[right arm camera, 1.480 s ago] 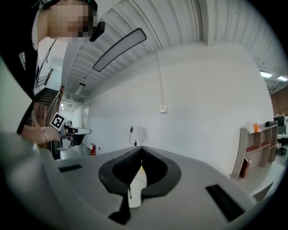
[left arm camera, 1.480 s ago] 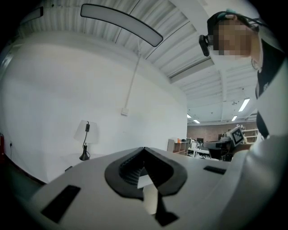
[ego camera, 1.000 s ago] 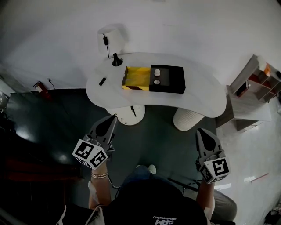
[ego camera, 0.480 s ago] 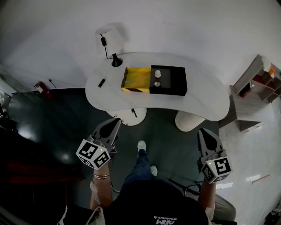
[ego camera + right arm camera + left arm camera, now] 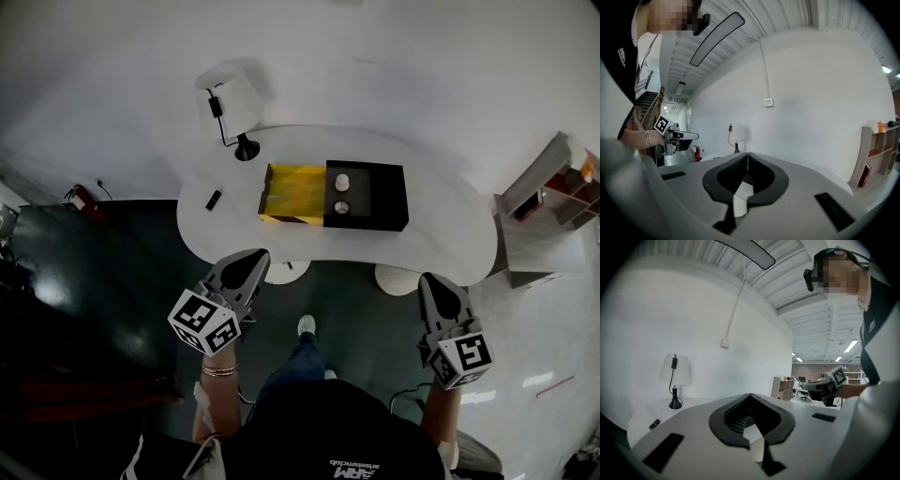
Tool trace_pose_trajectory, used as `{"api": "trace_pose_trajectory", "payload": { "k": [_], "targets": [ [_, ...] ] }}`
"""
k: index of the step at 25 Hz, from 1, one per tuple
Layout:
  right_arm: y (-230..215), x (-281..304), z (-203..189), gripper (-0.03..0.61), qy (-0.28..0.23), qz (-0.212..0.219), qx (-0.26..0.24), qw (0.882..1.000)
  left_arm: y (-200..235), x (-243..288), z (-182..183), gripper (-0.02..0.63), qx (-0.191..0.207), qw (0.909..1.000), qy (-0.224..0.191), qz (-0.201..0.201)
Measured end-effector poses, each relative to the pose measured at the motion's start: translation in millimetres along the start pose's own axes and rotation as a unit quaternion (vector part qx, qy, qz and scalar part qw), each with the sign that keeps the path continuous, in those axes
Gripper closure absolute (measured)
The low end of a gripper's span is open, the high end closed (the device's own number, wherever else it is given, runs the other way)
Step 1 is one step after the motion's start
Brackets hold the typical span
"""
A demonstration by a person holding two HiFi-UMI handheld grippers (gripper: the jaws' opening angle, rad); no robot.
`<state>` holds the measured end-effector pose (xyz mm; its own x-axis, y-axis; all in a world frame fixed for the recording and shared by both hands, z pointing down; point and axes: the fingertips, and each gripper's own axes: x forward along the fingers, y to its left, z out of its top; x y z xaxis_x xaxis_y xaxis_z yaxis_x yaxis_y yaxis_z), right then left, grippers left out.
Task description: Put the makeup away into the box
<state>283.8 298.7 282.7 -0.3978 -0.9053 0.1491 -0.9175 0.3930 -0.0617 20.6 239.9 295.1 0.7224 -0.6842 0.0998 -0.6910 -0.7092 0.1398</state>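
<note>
We're in what looks like an open-plan office or studio space. We see a curved white table [image 5: 441, 234] against a bare white wall, with a small shaded lamp [image 5: 234, 94] on it. An open cubby shelf [image 5: 548, 183] stands to the right and a fire extinguisher [image 5: 81, 195] sits by the wall. Further back we catch desks and office chairs [image 5: 805, 394] under strip lights [image 5: 851, 345] on an exposed ceiling.

Blk/yellow box [image 5: 375, 194], white tbl [image 5: 441, 246]
</note>
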Motion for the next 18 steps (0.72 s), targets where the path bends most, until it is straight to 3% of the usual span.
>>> {"api": "trace_pose_trajectory", "payload": {
  "k": [7, 18],
  "targets": [
    [-10.3, 60.0, 5.7, 0.56, 0.015, -0.01, -0.022, 1.0, 54.8, 34.7, 14.8, 0.597, 0.001, 0.9998, 0.01, -0.018],
    [-22.7, 146.8, 8.0, 0.56, 0.03, -0.025, -0.01, 0.999, 113.1, 82.1, 20.1, 0.597, 0.01, 0.9977, 0.03, -0.059]
  ]
}}
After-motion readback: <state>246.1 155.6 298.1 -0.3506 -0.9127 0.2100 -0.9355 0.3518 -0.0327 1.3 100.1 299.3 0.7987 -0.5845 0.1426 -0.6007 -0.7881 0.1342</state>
